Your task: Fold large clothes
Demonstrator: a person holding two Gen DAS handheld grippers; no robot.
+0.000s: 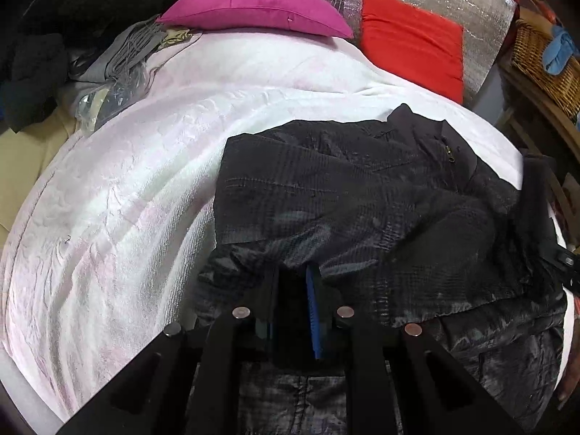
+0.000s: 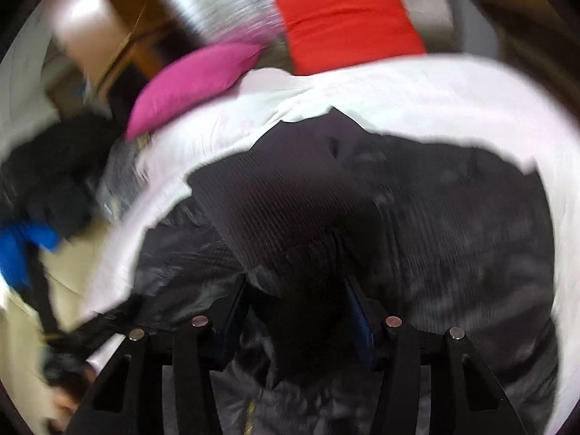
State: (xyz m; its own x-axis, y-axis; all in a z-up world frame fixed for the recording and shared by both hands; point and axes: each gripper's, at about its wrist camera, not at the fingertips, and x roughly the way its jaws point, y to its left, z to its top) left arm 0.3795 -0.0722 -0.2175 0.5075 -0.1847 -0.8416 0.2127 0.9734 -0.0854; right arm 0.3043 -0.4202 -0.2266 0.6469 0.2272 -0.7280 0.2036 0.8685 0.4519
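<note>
Here black jacket [image 1: 362,199] fabric sits between both jaws

Left wrist view sharp, evenly lit; right wrist view motion-blurred; both w/ fisheye bending, dark corners.

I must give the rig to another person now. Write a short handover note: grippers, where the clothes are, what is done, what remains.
Left gripper: shut on a fold of the black jacket.
Right gripper: jacket fabric lies between its fingers; the view is blurred, so the grip is uncertain.
Jacket: on the white blanket, near the pink pillow and red cushion.
Done: one panel appears folded over the body.
Left: finish the folding and flatten it.
</note>
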